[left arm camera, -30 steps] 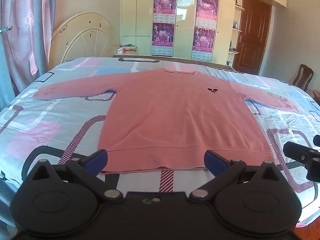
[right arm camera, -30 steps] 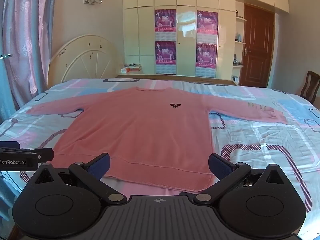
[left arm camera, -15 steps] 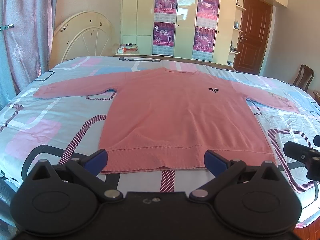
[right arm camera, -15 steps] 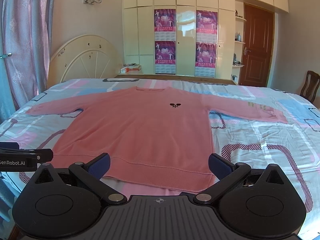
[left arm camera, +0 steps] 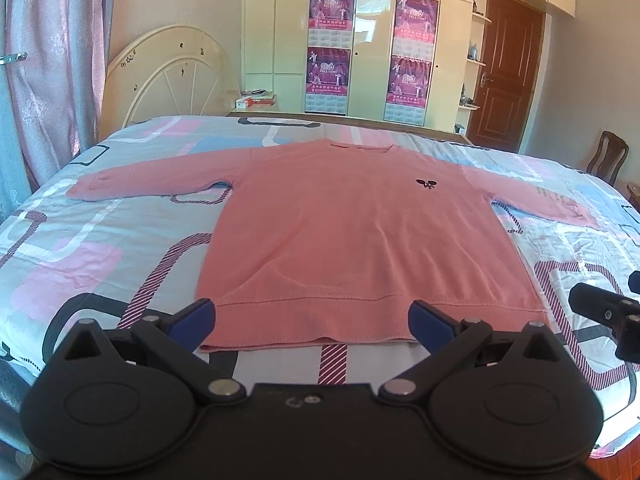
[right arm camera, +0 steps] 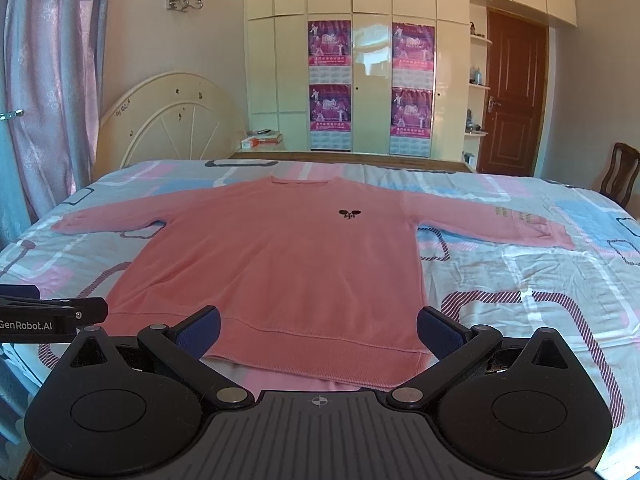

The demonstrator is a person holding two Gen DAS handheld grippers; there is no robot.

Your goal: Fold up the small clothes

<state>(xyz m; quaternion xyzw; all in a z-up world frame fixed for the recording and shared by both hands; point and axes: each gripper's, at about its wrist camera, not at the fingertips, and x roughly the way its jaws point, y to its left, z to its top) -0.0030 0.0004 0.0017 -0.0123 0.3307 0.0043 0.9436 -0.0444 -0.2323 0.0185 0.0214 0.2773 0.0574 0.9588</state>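
Both the left claw (left arm camera: pixel 312 316) and the right claw (right arm camera: pixel 318 322) gape wide and empty just short of the hem of the pink sweater (left arm camera: pixel 360 240), which lies flat, sleeves outspread, on the bed (left arm camera: pixel 100 248). Folding looks unstarted; next probably comes gripping a sleeve or hem corner.

— How is my light, seen from both wrists?
— Bright daylight; glare streaks the glossy wardrobe doors (left arm camera: pixel 372 36).
— Sharpness?
— Crisp at centre. My fisheye bends the curtain (right arm camera: pixel 44 92) and darkens the corners; shadows lie soft on the bed (left arm camera: pixel 80 240).
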